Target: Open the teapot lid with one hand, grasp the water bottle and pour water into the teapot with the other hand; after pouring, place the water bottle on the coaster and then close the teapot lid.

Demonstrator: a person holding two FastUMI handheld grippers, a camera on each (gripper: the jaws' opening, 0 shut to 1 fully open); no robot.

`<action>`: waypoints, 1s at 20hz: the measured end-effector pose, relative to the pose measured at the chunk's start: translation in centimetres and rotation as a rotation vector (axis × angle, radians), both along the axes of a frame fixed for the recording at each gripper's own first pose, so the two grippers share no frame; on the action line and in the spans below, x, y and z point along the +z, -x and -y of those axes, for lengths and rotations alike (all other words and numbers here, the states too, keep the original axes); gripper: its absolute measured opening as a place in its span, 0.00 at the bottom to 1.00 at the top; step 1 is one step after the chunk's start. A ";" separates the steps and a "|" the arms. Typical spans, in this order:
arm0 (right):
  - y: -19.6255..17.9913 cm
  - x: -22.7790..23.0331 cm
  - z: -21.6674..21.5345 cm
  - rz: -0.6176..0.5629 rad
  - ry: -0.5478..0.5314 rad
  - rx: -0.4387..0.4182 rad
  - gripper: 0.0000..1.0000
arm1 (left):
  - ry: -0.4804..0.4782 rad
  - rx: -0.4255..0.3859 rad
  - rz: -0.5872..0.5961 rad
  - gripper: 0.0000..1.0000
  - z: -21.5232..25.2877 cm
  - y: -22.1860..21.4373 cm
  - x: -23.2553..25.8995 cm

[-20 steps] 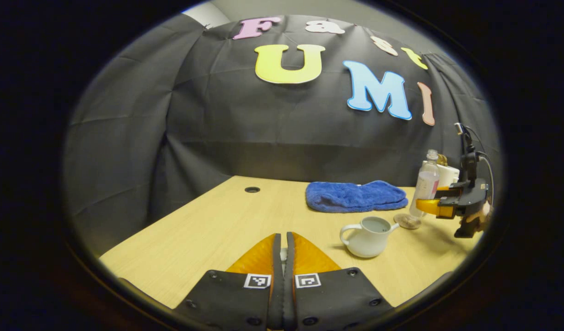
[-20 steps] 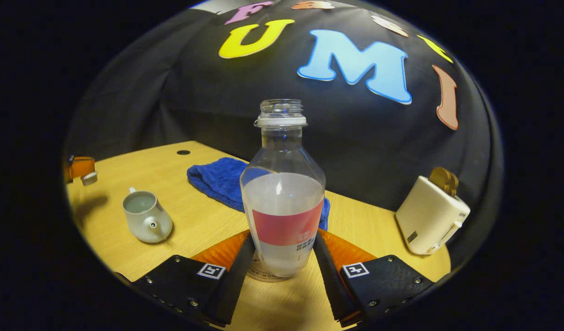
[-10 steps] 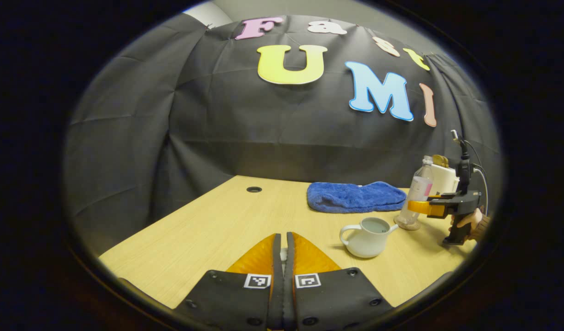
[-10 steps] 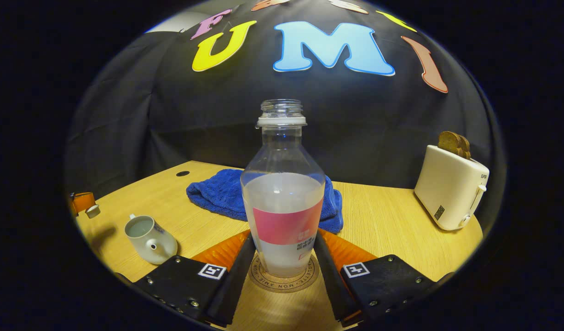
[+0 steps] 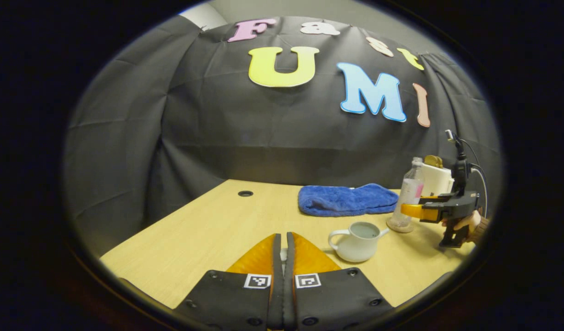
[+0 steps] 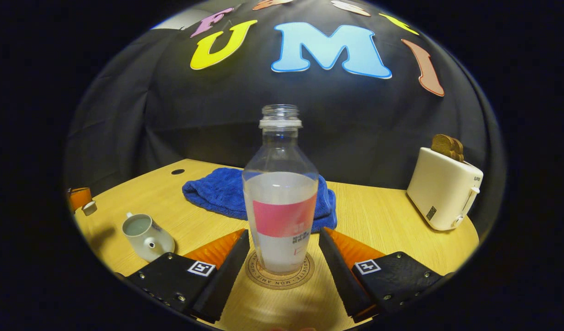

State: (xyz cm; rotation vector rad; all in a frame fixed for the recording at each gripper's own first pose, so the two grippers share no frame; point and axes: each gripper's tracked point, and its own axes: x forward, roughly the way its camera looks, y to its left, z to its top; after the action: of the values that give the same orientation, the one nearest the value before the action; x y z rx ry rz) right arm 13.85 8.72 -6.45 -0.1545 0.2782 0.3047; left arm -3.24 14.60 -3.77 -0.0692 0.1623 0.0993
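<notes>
In the right gripper view the water bottle is standing upright and uncapped on the round coaster, about half full, with the right tongs spread apart on either side of it and a clear gap showing between each finger and the bottle wall, so they are gripping nothing. The coaster is lying well in from the near edge of the bench, and bare wood is stretching to the right as far as the toaster, which is sitting near the far right rim with something brown poking out of its top. A blue towel is lying just behind the bottle, between it and the cloth wall. To the left the teapot is sitting lidless with water in it, apart from the coaster. In the left gripper view the left tongs are pressed together on a small pale piece that may be the lid, though it is too hidden to tell; they are hovering low over the near part of the bench, level and pointing toward the far wall. Open wood is lying ahead and to their left, up to a small round hole. The teapot is sitting to their right, and beyond it a hand is holding the right tongs level beside the bottle.
</notes>
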 end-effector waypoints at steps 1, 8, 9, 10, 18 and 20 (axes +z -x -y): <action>0.3 0.0 0.3 -0.001 -0.007 -0.007 0.94 | 0.007 -0.011 0.007 0.06 0.5 -0.4 0.2; 4.2 0.4 2.3 0.022 -0.027 -0.027 0.95 | 0.018 -0.115 0.054 0.06 5.3 -4.0 3.0; 4.9 0.6 2.4 0.027 -0.034 -0.028 0.95 | 0.017 -0.129 0.061 0.05 6.1 -4.7 3.3; 5.7 0.8 2.5 0.033 -0.040 -0.028 0.95 | 0.015 -0.147 0.069 0.06 6.9 -5.5 3.6; 11.1 0.8 1.8 0.071 -0.042 0.000 0.94 | -0.015 -0.236 0.050 0.05 11.2 -9.2 2.3; 11.9 0.5 1.6 0.075 -0.037 0.004 0.94 | -0.007 -0.247 0.033 0.06 11.9 -9.8 1.5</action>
State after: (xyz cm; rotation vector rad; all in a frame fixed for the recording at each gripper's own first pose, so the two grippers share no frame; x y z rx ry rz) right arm 1.95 7.11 -5.92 -0.1296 0.1982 0.3076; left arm 6.53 2.67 -2.27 -0.0434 0.1363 -0.1479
